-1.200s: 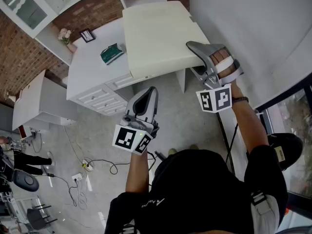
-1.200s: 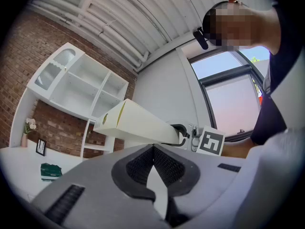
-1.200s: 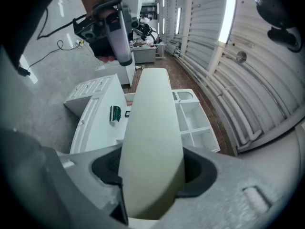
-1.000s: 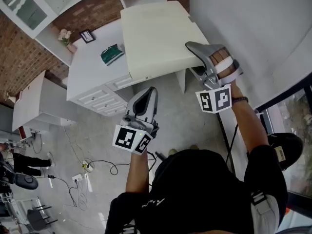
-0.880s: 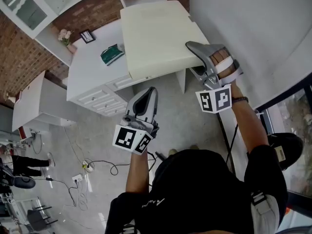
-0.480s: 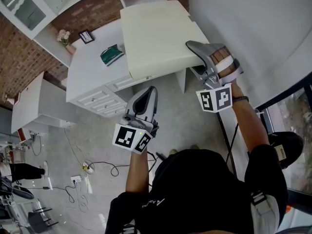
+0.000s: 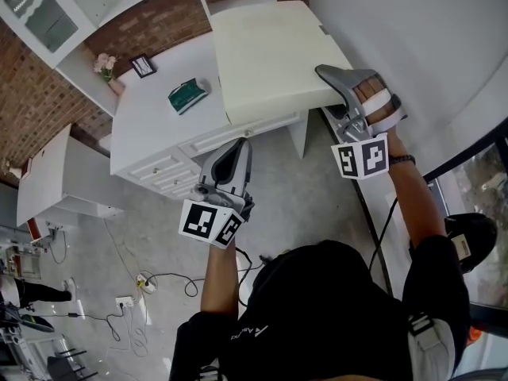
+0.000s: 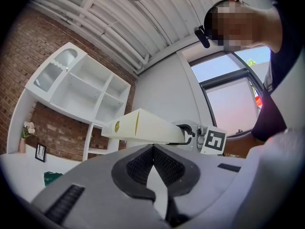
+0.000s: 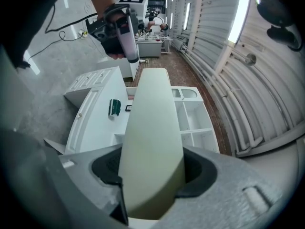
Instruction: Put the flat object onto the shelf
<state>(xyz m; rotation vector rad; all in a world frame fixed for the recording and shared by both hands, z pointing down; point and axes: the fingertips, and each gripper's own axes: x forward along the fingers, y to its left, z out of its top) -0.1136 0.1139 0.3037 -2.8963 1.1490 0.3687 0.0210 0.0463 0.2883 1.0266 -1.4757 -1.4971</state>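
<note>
Grey right gripper (image 7: pixel 327 86) clamps a corner of the cream flat board (image 7: pixel 270 54), one jaw on each face; the left gripper (image 7: pixel 240 146) — jaws together, empty — hangs in front of the white counter (image 7: pixel 151 117). The board is held above that counter's right end — white shelves (image 7: pixel 36 10) behind the counter.

The flat object (image 7: pixel 270 58) hangs over the right end of the desk (image 7: pixel 155 133), its near right corner between the fingers (image 7: pixel 332 75) of the right gripper (image 7: pixel 325 94). On the desk, a small book (image 7: pixel 189 95) lies toward the middle. A picture frame (image 7: pixel 144 65) and flowers (image 7: pixel 105 63) stand at the back. The shelf (image 7: pixel 36 10) rises behind the desk. The left gripper (image 7: pixel 236 144) is before the desk.
</note>
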